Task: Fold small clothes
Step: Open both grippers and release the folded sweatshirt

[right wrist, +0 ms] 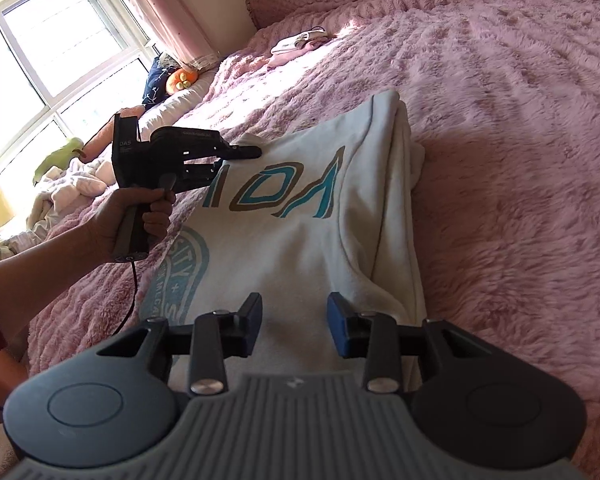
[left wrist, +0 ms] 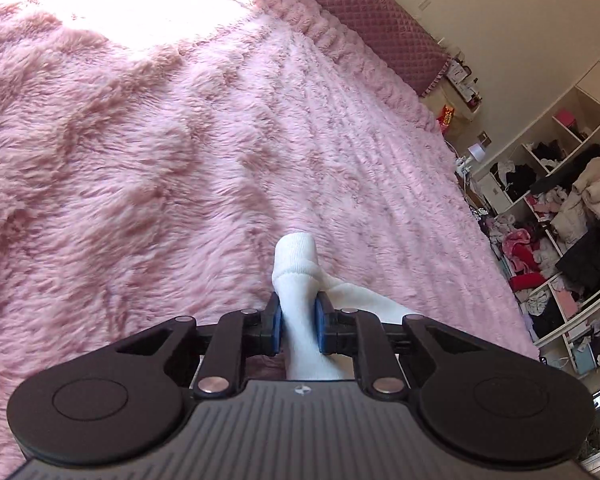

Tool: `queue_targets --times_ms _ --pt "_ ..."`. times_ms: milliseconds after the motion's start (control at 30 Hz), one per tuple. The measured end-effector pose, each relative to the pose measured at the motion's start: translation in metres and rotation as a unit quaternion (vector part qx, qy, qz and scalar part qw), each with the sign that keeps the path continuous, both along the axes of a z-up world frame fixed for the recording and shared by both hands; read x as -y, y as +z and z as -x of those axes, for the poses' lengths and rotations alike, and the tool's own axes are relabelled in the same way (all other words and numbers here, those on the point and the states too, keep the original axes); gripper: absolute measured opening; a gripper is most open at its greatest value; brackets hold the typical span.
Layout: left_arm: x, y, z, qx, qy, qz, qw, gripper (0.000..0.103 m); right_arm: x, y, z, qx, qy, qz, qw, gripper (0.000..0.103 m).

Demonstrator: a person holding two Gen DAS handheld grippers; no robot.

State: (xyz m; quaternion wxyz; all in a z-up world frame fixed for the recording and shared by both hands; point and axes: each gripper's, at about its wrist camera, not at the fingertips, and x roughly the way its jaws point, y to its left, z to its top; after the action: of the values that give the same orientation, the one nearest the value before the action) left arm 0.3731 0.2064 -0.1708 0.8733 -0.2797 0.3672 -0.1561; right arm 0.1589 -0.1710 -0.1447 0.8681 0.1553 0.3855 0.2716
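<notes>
Pink fluffy bedspread [left wrist: 160,140] fills my left wrist view, where my left gripper [left wrist: 298,328] is clamped narrow on a bunched fold of white garment [left wrist: 300,280], lifted above the bed. Over in the right wrist view, that garment [right wrist: 300,248], printed with teal letters, lies spread on the bedspread [right wrist: 520,160]. My right gripper [right wrist: 294,330] hovers just above its near edge, jaws apart and gripping nothing, while a hand [right wrist: 140,216] grips the left gripper [right wrist: 248,152] at the far hem.

White shirt [right wrist: 300,232] lies partly folded on pink bed [right wrist: 520,160]. Right gripper [right wrist: 295,330] hovers above its hem, fingers apart. Left gripper [right wrist: 256,152] meets the far edge.
</notes>
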Motion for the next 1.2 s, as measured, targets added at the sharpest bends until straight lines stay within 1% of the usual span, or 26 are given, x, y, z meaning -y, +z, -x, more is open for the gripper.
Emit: queue_targets --times_ms 67,133,167,233,267,333,367,400,467,500,600,700,800,900,933,967,1067,1133,1200 --pt "-0.006 0.018 0.02 0.025 0.016 -0.015 0.9995 0.019 -0.002 0.003 0.003 0.003 -0.004 0.009 1.0 0.032" --pt "-0.007 0.039 0.046 0.047 0.006 -0.038 0.9982 0.019 -0.005 0.009 0.009 0.011 -0.009 0.019 1.0 0.034" --pt "-0.002 0.053 0.063 0.061 -0.006 -0.054 0.9967 0.019 -0.006 0.014 0.015 0.024 -0.014 0.025 0.999 0.034" --pt "0.008 0.07 0.099 0.081 -0.032 -0.067 0.994 0.021 -0.009 0.024 0.027 0.051 -0.016 0.042 0.998 0.037" --pt "0.016 0.076 0.118 0.09 -0.044 -0.075 0.9922 0.026 -0.011 0.027 0.033 0.064 -0.018 0.058 0.996 0.039" --pt "0.04 0.083 0.156 0.092 -0.072 -0.104 0.9877 0.028 -0.017 0.031 0.044 0.085 -0.022 0.098 0.991 0.04" --pt "0.048 0.082 0.169 0.092 -0.08 -0.11 0.9865 0.028 -0.021 0.031 0.049 0.094 -0.02 0.116 0.989 0.04" --pt "0.057 0.08 0.182 0.087 -0.089 -0.115 0.9856 0.028 -0.023 0.03 0.052 0.098 -0.018 0.123 0.987 0.04" --pt "0.072 0.071 0.201 0.07 -0.097 -0.112 0.9865 0.029 -0.027 0.027 0.057 0.1 -0.011 0.134 0.986 0.04" --pt "0.079 0.064 0.207 0.058 -0.093 -0.108 0.9881 0.029 -0.029 0.025 0.058 0.1 -0.012 0.145 0.984 0.04" --pt "0.084 0.049 0.215 0.034 -0.073 -0.091 0.9926 0.029 -0.031 0.019 0.059 0.098 -0.017 0.167 0.981 0.041" --pt "0.085 0.033 0.214 0.012 -0.058 -0.078 0.9952 0.034 -0.029 0.011 0.056 0.079 -0.031 0.183 0.979 0.041" --pt "0.081 0.018 0.212 -0.004 -0.045 -0.055 0.9975 0.035 -0.025 0.001 0.052 0.057 -0.038 0.175 0.982 0.04" --pt "0.076 0.009 0.211 -0.015 -0.03 -0.031 0.9989 0.035 -0.026 0.003 0.049 0.043 -0.047 0.172 0.983 0.04" --pt "0.076 0.011 0.213 -0.014 -0.025 -0.027 0.9992 0.035 -0.027 0.009 0.049 0.048 -0.055 0.162 0.984 0.04" --pt "0.076 0.013 0.215 -0.011 -0.021 -0.027 0.9994 0.035 -0.026 0.016 0.049 0.062 -0.058 0.143 0.986 0.04" --pt "0.079 0.021 0.222 0.002 -0.014 -0.029 0.9995 0.036 -0.029 0.034 0.037 0.097 -0.05 0.082 0.991 0.042" --pt "0.083 0.024 0.227 0.006 -0.011 -0.036 0.9993 0.036 -0.035 0.036 0.023 0.102 -0.054 0.069 0.991 0.044" --pt "0.088 0.026 0.232 0.009 -0.011 -0.046 0.9988 0.038 -0.038 0.033 0.008 0.097 -0.063 0.06 0.992 0.044"
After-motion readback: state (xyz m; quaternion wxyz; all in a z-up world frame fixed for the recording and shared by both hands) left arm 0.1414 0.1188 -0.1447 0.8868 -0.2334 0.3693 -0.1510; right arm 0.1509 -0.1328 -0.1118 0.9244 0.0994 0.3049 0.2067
